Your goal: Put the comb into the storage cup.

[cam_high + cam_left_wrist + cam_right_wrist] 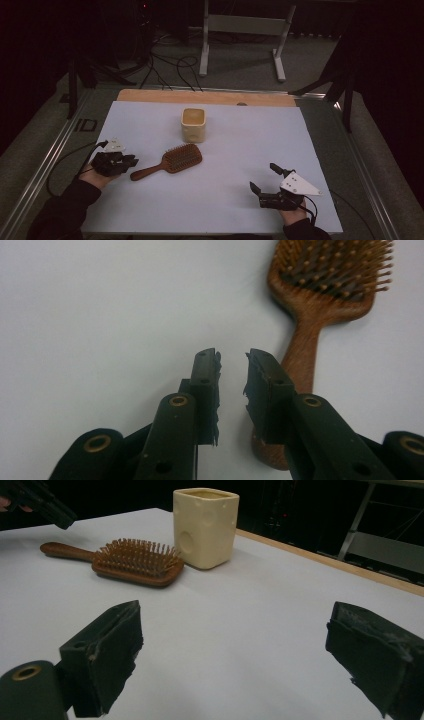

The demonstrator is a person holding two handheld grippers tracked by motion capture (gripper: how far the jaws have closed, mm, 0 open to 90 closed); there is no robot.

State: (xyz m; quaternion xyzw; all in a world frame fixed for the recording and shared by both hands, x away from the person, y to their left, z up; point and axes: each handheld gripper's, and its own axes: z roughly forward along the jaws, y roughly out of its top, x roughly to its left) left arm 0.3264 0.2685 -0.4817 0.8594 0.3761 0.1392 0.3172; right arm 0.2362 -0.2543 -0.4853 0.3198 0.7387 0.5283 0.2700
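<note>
A wooden paddle hairbrush [170, 162] lies bristles up on the white sheet, its handle pointing toward my left gripper [134, 161]. In the left gripper view the jaws [232, 357] stand a narrow gap apart with nothing between them. The brush handle [302, 352] lies just beside and under the right-hand jaw. A cream square cup [193, 125] stands upright behind the brush. My right gripper [262, 176] rests near the front right, open wide and empty. In the right gripper view the jaws [237, 625] frame bare sheet, with the brush [135, 560] and cup [205, 527] farther off.
The white sheet [240, 150] covers a wooden tabletop whose bare strip [210, 97] shows at the far edge. Beyond it stand a white metal frame [205, 45] and floor cables [170, 65]. The person's dark sleeves enter from the bottom.
</note>
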